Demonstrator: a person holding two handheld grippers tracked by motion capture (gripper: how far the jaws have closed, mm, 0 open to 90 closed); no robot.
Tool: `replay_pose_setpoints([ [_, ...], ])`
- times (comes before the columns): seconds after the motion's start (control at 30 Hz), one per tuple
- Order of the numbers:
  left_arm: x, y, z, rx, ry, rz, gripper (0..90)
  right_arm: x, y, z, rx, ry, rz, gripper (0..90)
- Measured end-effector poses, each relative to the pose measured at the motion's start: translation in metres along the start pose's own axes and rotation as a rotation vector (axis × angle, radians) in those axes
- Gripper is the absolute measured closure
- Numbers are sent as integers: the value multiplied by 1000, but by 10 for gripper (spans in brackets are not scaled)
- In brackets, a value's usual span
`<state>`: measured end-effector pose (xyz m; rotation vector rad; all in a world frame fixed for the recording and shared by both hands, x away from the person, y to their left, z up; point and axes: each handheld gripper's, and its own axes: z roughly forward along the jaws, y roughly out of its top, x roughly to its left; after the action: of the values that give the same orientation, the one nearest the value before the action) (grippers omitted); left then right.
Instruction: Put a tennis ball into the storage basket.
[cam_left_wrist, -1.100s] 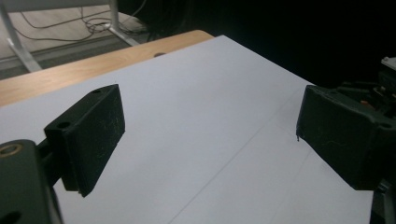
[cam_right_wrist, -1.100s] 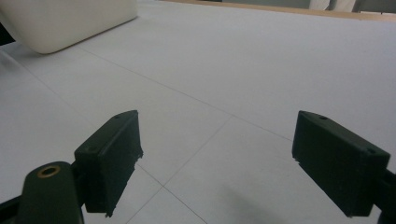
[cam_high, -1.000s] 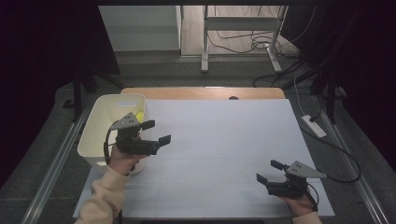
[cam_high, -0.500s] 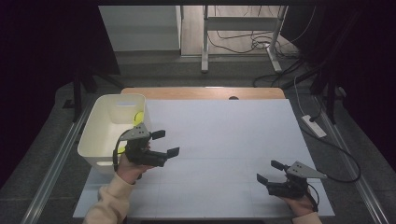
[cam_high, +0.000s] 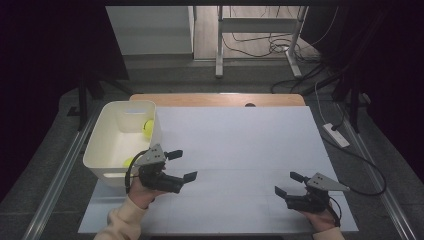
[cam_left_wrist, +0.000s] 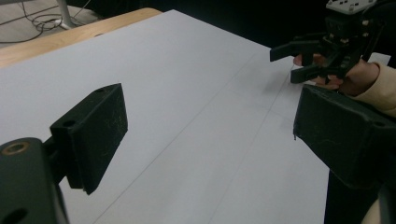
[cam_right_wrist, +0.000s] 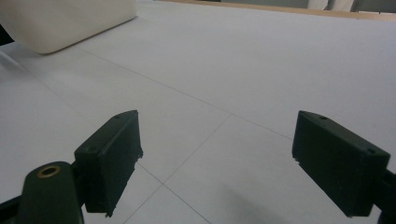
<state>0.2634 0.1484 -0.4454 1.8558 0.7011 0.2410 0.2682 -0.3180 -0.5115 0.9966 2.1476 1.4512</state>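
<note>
The left gripper has empty jaws standing apart, having just narrowed a little with nothing between them; flat black pads, lightly scuffed, show in the left gripper view. A second ago this gripper hung at the bin's rim; now it sits lower and farther out over the table, just beside the bin's near corner. That reads as a drop finished and the hand pulling back for the next item. The right gripper has not shifted: it rests near the table's near right edge, jaws wide and empty.

Two yellow-green balls lie inside the bin, one by the far right wall, the other at the near wall, partly hidden behind the left gripper. They look round and fuzzy-matte, probably tennis balls. The bin is cream plastic, with rounded corners and smooth walls. The table top is a matte white sheet with faint seam lines, and a strip of wood shows along its far edge.
</note>
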Motion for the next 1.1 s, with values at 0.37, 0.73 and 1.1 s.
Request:
replay_pose_setpoints([
  [0.37,3,-28,8,25,14,-7,111,0,0,0,0,1,-1,153],
  [0.73,10,-50,10,64,26,-29,102,0,0,0,1,3,-2,153],
  [1.1,14,-67,13,114,44,-51,97,2,0,0,0,12,-7,153],
])
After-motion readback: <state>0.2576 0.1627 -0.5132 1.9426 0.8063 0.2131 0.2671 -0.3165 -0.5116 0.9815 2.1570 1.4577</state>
